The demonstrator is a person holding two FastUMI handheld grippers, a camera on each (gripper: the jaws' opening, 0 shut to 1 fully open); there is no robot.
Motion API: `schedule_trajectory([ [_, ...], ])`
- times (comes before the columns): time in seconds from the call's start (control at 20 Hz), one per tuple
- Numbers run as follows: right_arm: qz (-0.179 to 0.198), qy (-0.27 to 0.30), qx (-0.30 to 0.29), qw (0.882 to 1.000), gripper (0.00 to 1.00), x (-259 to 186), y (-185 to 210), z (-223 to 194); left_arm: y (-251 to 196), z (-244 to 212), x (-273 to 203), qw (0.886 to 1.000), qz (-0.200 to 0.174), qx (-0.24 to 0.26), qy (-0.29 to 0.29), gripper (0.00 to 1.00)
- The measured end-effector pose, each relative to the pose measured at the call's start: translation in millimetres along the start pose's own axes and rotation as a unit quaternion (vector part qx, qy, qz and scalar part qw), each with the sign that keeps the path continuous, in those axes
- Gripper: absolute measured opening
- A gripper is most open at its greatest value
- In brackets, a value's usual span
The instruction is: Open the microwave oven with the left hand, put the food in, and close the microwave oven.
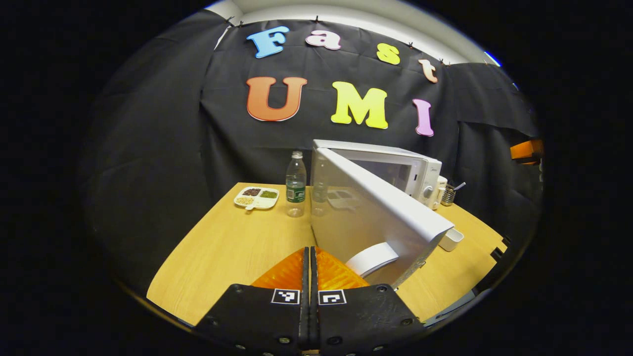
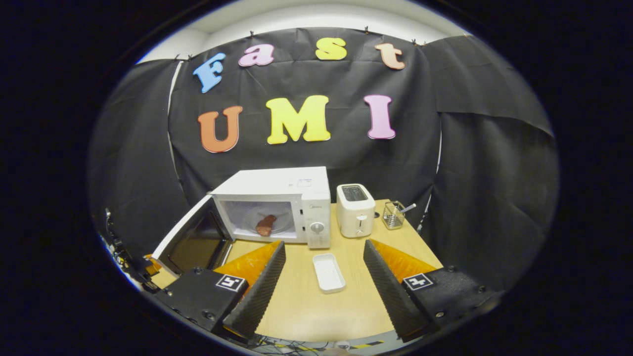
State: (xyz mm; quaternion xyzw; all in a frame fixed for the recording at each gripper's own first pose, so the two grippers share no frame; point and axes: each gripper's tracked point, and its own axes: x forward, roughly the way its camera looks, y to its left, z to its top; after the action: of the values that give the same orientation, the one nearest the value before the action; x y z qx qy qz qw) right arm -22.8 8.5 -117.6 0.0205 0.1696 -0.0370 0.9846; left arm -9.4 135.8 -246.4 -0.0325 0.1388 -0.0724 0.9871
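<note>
Microwave (image 2: 277, 207): white box, far on wooden tabletop (image 2: 316, 306); door (image 2: 190, 237) swung open; brownish food (image 2: 265, 225) on glass plate inside, shape indistinct. Left tongs (image 1: 309, 262): ribbed pads closed together, empty. Right tongs (image 2: 324, 267): spread wide, empty. Tray (image 2: 329, 272): white, rectangular.

The left gripper view looks along the wooden table (image 1: 232, 247) from its near edge, close beside the open microwave door (image 1: 376, 212), whose outer face fills the centre right of the frame. The right gripper view sits farther back and higher, facing the microwave (image 2: 277, 207) head-on at centre frame (its cavity is visible from here). Both views share the table (image 2: 306, 301), the microwave (image 1: 395, 165), the door (image 2: 190, 242), the small white tray (image 1: 451, 239) (image 2: 329, 272) and the cloth wall behind.
</note>
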Motion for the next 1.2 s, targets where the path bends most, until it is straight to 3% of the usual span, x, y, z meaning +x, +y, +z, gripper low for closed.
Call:
schedule_trajectory([
  [0.55, -0.027, 0.021, 0.018, 0.999, 1.00, 5, -71, -9, -146, 13, 50, 0.994, -0.108, 0.017, -0.007, 0.00],
  [0.9, -0.060, 0.023, 0.027, 0.998, 1.00, 5, -122, -1, -197, 26, 105, 0.989, -0.143, 0.043, -0.012, 0.00],
  [1.2, -0.073, 0.028, 0.041, 0.996, 1.00, 14, -142, -1, -219, 37, 141, 0.987, -0.153, 0.051, -0.015, 0.00],
])
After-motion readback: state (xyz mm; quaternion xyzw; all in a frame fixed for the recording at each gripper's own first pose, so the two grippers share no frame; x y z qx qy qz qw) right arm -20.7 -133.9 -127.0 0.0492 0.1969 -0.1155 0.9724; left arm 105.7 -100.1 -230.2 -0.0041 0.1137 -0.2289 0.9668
